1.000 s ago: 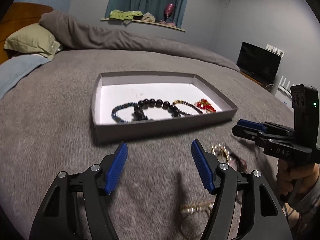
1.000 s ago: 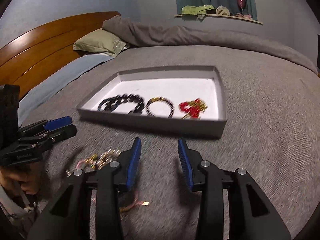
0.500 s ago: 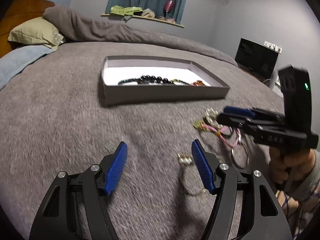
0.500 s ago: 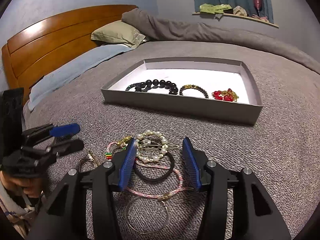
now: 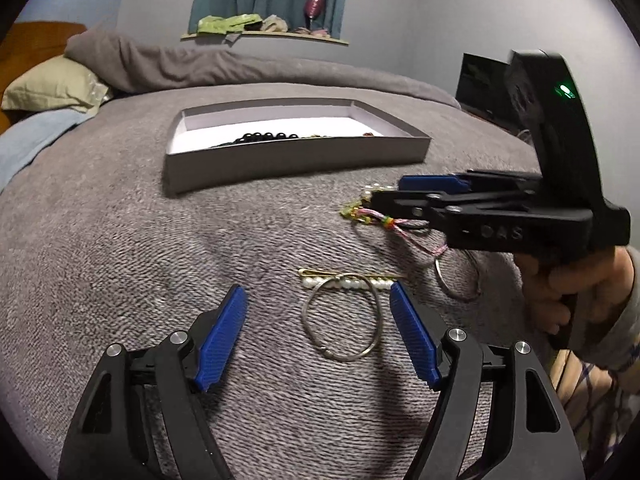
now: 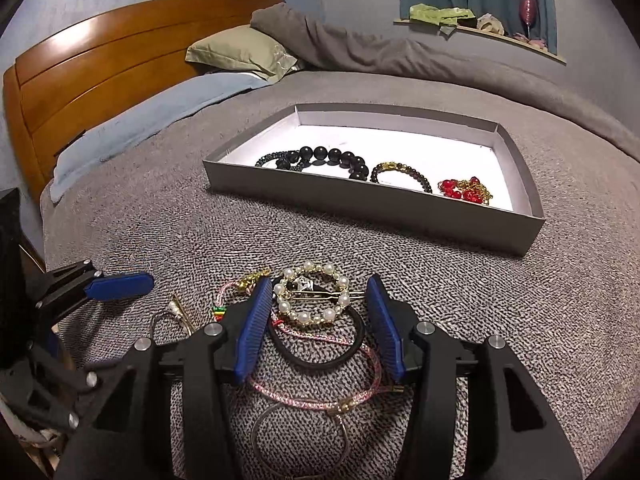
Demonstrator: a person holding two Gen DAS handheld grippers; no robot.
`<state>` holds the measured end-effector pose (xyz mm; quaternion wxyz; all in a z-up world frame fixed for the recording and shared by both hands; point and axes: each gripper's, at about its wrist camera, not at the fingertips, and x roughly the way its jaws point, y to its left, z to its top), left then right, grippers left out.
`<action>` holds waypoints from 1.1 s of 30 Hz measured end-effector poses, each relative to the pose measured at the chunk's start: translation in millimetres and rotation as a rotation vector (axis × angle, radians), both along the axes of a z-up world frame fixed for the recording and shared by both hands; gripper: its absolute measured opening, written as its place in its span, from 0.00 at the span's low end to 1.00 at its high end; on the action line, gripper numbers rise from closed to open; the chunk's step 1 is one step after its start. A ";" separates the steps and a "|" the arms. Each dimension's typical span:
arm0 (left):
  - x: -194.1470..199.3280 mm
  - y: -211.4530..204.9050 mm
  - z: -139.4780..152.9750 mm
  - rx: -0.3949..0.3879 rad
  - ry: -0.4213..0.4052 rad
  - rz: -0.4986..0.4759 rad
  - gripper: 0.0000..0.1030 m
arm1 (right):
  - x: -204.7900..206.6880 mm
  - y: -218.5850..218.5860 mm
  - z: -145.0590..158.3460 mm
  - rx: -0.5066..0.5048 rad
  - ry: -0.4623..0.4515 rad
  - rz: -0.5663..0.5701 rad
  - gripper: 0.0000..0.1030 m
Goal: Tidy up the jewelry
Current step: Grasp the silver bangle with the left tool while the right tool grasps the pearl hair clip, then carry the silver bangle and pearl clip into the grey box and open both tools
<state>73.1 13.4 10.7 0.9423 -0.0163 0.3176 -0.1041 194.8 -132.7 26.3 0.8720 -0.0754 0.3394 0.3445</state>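
Both grippers are positioned low over a grey bed cover (image 6: 520,320), on which a shallow grey box (image 6: 372,204) rests. The box contains a black bead bracelet (image 6: 332,156), a smaller dark bead bracelet with gold links (image 6: 400,174) and a red and gold piece (image 6: 464,190), laid side by side along its near wall. The remaining jewelry lies loose on the bed cover, in front of the box. The left gripper (image 5: 318,324) has its jaws opening; a plain metal ring (image 5: 340,320) lies on the cover between the blue pads, nearer the right-hand pad, with no pad touching it. A pearl hair clip (image 5: 352,280) lies just beyond the ring, touching its far edge. The right gripper (image 6: 316,320) has its jaws apart and holds nothing; its blue pads straddle a pearl ring clip (image 6: 312,294), which rests on the cover without contact to either pad. A black hair tie (image 6: 320,354) and a pink cord bracelet (image 6: 316,398) lie under and behind the clip, overlapping each other. In the left wrist view, the person's hand (image 5: 576,288) grips the handle of the right gripper.
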 end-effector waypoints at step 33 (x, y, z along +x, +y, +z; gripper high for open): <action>-6.7 -8.1 10.5 0.083 -0.069 0.040 0.45 | 3.9 -37.8 9.2 0.098 0.008 -0.080 0.40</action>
